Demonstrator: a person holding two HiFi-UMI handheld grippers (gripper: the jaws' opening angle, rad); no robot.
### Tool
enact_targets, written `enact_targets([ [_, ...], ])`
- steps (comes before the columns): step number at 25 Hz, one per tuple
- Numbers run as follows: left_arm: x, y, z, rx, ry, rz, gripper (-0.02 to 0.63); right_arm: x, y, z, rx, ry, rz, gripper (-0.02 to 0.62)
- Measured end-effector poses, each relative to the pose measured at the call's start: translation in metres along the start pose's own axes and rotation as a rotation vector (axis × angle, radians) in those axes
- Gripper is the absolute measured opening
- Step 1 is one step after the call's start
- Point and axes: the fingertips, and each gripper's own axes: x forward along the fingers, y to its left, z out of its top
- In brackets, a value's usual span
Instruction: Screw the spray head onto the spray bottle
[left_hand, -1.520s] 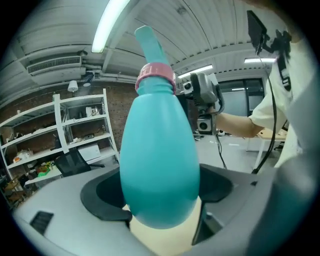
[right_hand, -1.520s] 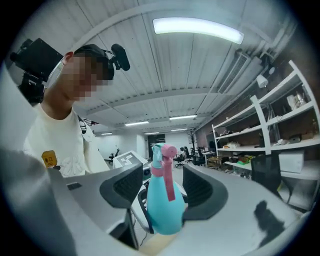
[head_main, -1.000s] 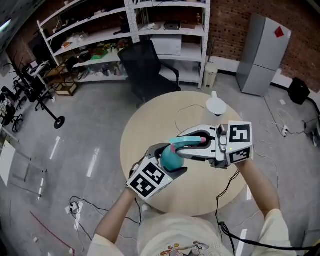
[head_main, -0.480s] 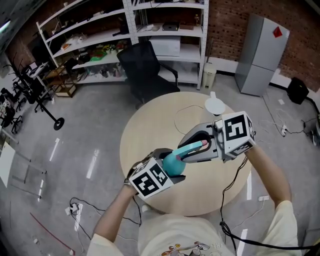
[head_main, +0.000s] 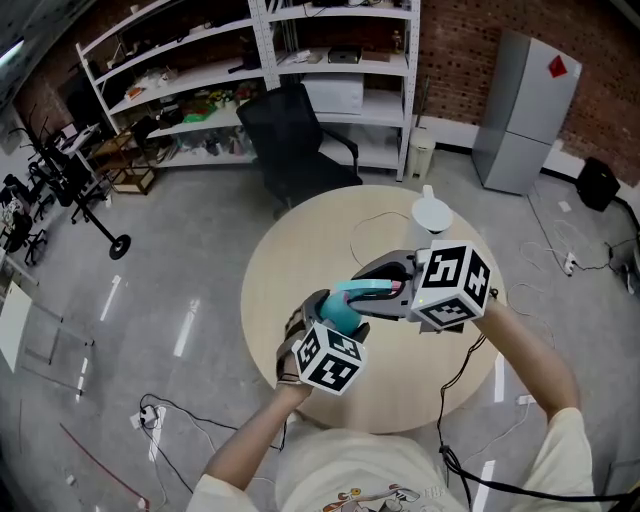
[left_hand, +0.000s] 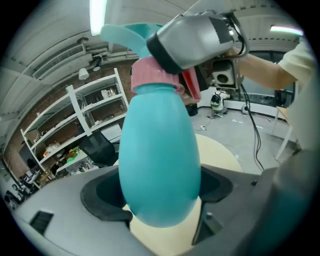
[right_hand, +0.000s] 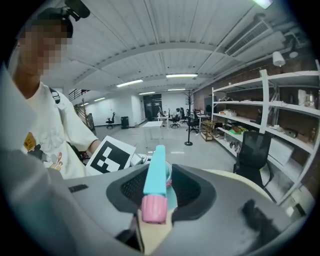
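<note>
Left gripper (left_hand: 160, 200): jaws clamped around the belly of the teal spray bottle (left_hand: 160, 160). The shell looks smooth, light and probably squeezable, so hold it at its widest part to resist twisting.

Right gripper (right_hand: 159, 195): jaws half closed on the spray head (right_hand: 154, 175), which sits at the pink collar (left_hand: 150, 80). The head appears rigid; apply torque near the collar, not the trigger.

Both are held over the round table (head_main: 290, 250).

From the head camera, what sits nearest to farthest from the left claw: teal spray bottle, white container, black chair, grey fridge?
1. teal spray bottle, held in the left claw.
2. white container, at the table's far edge.
3. black chair, beyond the table.
4. grey fridge, far right.
</note>
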Motion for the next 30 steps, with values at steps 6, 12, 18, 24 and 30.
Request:
enact_targets([
  [6,0.007,0.013,-0.004,-0.088,-0.038,0.174,0.407,0.009,-0.009,-0.005,0.150,0.035,-0.134,0.127],
  [12,0.008,0.022,-0.002,-0.115,-0.058,0.267,0.407,0.011,-0.012,-0.006,0.284,-0.004,-0.193,0.129],
  [18,0.007,0.029,0.004,-0.126,-0.082,0.190,0.407,0.013,-0.003,0.003,0.246,-0.018,-0.131,0.246],
  [24,0.009,0.031,-0.005,-0.136,-0.085,0.067,0.407,-0.006,0.003,0.014,0.186,-0.045,-0.088,0.256],
  [30,-0.001,0.031,-0.022,-0.107,-0.130,-0.107,0.407,-0.030,0.001,0.026,0.169,-0.101,-0.071,0.256],
])
